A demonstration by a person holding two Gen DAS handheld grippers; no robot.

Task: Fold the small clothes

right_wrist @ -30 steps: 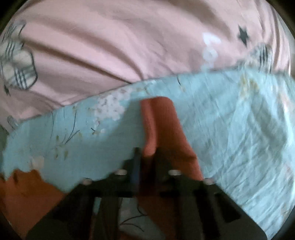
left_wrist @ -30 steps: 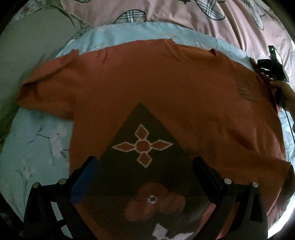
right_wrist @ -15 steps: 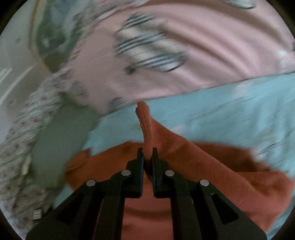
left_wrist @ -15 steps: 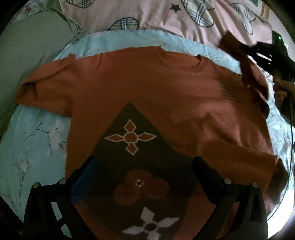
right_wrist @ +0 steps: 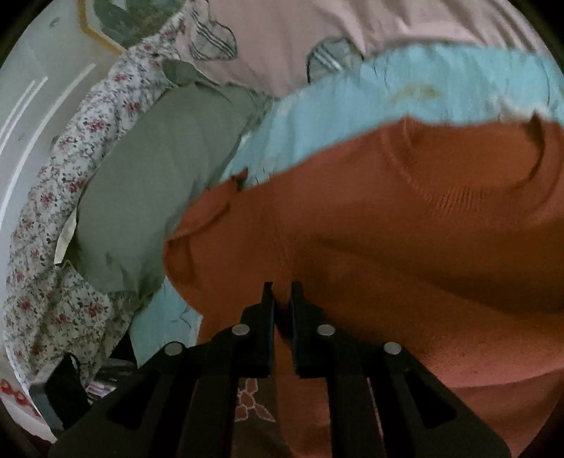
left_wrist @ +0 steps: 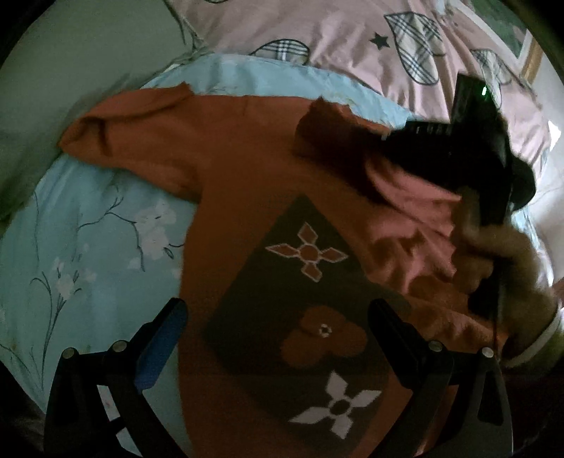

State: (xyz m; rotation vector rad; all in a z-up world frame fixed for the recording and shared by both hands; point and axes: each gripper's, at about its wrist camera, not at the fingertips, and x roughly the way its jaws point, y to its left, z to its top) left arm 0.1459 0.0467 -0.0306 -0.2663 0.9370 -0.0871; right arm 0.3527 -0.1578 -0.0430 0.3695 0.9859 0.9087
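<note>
The rust-orange sweater (left_wrist: pixel 246 169) lies flat on a pale blue floral sheet (left_wrist: pixel 91 239), its chest bearing a dark diamond panel (left_wrist: pixel 303 317) with flower motifs. Its lower hem is cut off by the bottom of the left wrist view, and its right side is hidden behind the right gripper (left_wrist: pixel 451 148) and the hand (left_wrist: pixel 493 253) holding it, both dark and blurred by motion. Only that view shows the right sleeve (left_wrist: pixel 405 211) lifted and drawn across the body toward the neckline, with its paler inside turned up. The left gripper (left_wrist: pixel 278 338) hovers over the panel, jaws spread wide with nothing between them; its left finger (left_wrist: pixel 158 348) has a blue pad.

The right wrist view shows what the other cannot: the right gripper's (right_wrist: pixel 280 299) jaws are pressed nearly together on a fold of the orange knit, though the pinched cloth itself sits in shadow. It also shows the ribbed neckline (right_wrist: pixel 469 176), the far sleeve (right_wrist: pixel 211 218), a grey-green pillow (right_wrist: pixel 158 176) and a small-flowered cover (right_wrist: pixel 63 197) beyond. A pink quilt (left_wrist: pixel 335 31) with plaid hearts lies behind the sheet.
</note>
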